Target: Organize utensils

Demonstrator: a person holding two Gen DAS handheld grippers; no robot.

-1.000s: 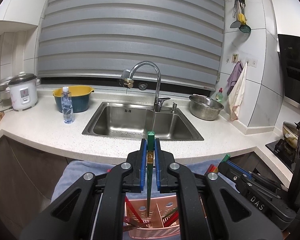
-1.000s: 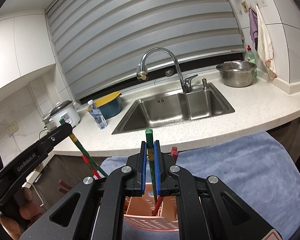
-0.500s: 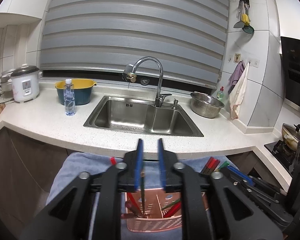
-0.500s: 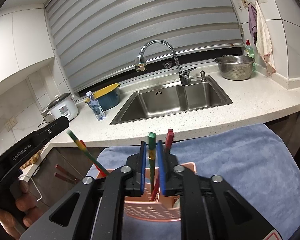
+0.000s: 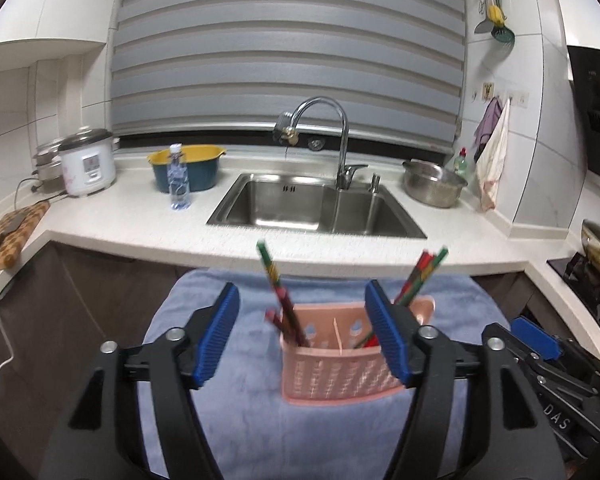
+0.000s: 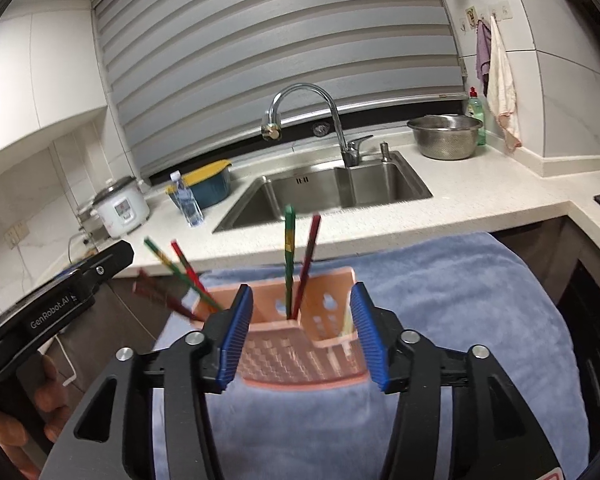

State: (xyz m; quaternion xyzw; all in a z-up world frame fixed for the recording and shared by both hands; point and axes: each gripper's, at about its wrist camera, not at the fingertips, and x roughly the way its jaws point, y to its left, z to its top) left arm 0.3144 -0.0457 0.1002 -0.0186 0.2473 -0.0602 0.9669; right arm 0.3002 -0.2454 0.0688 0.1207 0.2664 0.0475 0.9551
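Chopsticks (image 5: 281,300), red and green, standing in a pink perforated basket (image 5: 332,376) on a blue towel (image 5: 236,400), in front of the steel sink (image 5: 292,204); one bunch leaning away in the basket's left compartment, another bunch (image 5: 418,276) slanting out of the right compartment; left gripper (image 5: 304,336) just short of the basket, jaws apart and just opened wider, nothing pinched between the blue pads; right gripper (image 6: 300,336) likewise near the basket, jaws apart and just opened, green and red sticks (image 6: 289,256) upright beyond them, untouched; water bottle (image 5: 179,182) and rice cooker (image 5: 87,162) left of the sink, steel bowl (image 5: 434,184) to its right.
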